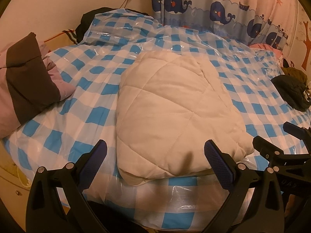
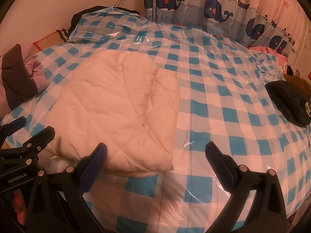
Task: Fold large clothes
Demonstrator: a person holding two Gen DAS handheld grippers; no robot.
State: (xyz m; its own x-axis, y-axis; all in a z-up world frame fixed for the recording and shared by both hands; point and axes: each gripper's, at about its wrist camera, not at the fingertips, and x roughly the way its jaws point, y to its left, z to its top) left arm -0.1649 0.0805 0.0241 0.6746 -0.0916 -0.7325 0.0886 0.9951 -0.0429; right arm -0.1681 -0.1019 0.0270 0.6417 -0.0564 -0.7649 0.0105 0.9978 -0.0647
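Left gripper [image 1: 155,151] fingers spread wide at bottom of frame, holding nothing, hovering at near edge of folded cream quilted garment [image 1: 175,114]. Right gripper [image 2: 155,153] fingers likewise spread, empty, garment's near corner at its left finger [image 2: 97,159]. Garment lies centre on blue-and-white checked plastic sheet [image 1: 91,116] covering bed. Whale-print curtain [image 1: 213,5] upper right. Brown-and-pink clothing [image 1: 29,77] at left edge, dark clothing [image 1: 289,91] at right.
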